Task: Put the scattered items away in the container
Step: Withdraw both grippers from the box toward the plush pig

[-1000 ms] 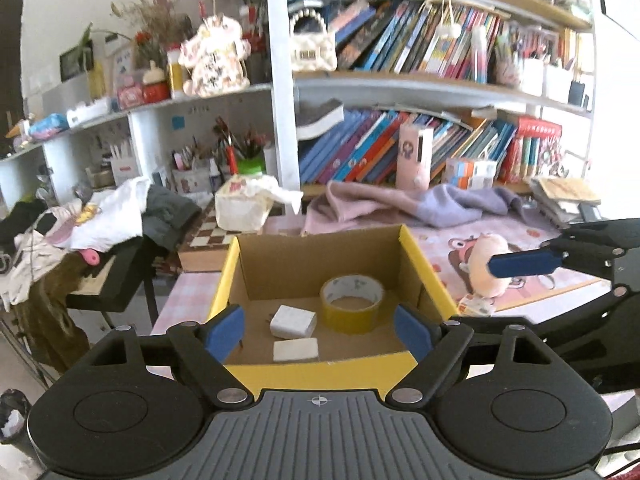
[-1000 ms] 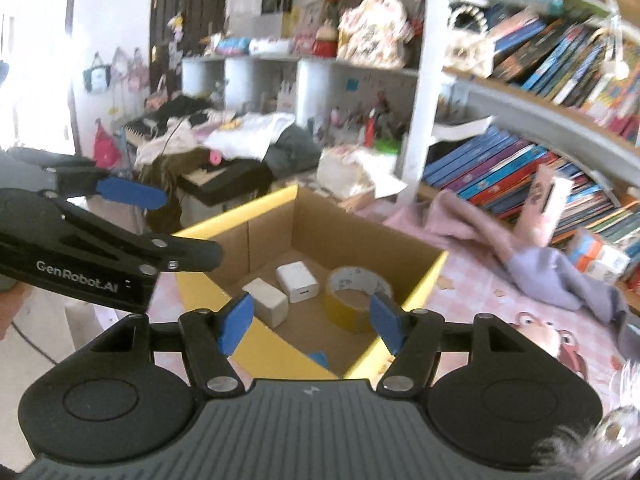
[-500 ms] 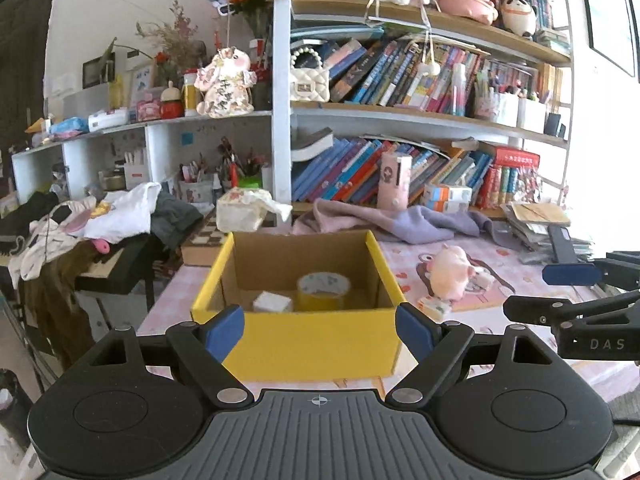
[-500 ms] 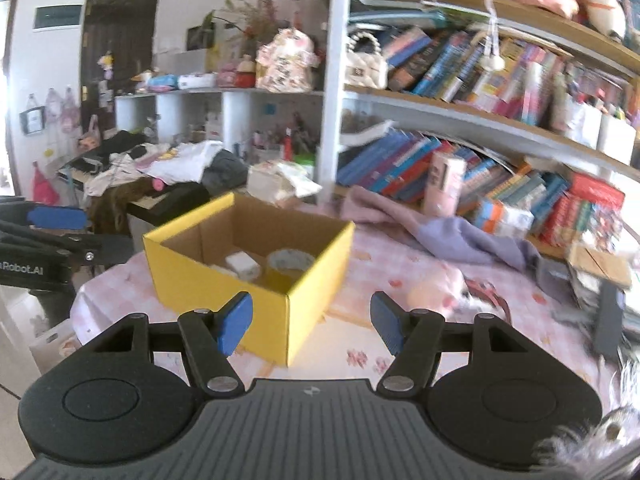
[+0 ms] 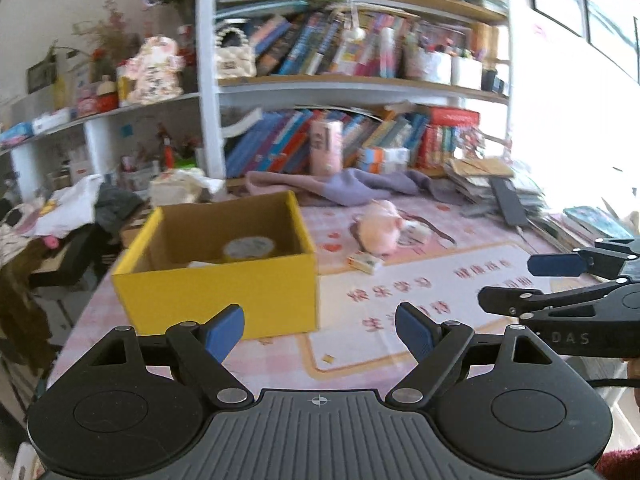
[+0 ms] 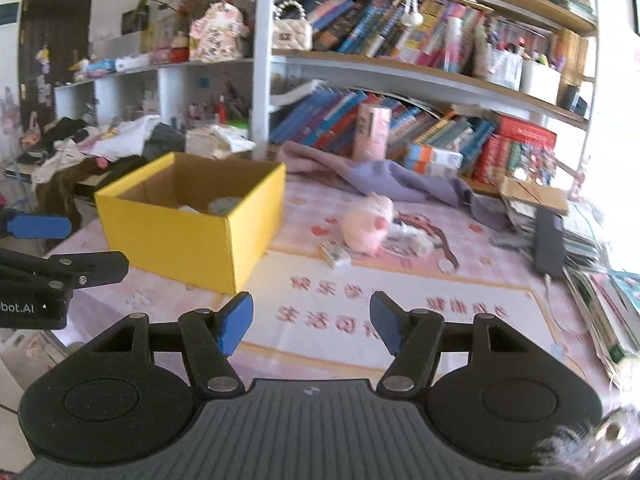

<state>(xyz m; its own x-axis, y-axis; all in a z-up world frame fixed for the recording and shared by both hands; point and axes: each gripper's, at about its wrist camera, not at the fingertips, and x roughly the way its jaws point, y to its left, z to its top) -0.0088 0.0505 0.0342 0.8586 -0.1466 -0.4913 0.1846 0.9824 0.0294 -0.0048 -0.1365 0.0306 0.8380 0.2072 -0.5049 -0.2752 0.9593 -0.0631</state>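
The open cardboard box (image 5: 216, 280) ahead of the left claw is bright yellow outside and plain brown inside. The roll of tape (image 5: 249, 247) in it is yellow with a pale top face, and a white block (image 6: 188, 209) shows beside it. Right of the box, beyond both claws, the plush toy (image 6: 366, 222) is soft pink. The tablecloth (image 5: 400, 292) under the claws is pale pink check with red hearts, a cream panel edged in orange, and red lettering. Both claws are black with blue finger pads (image 6: 236, 322). Farther off, the draped cloth (image 6: 400, 182) is lilac, and the upright carton (image 5: 327, 146) is pink.
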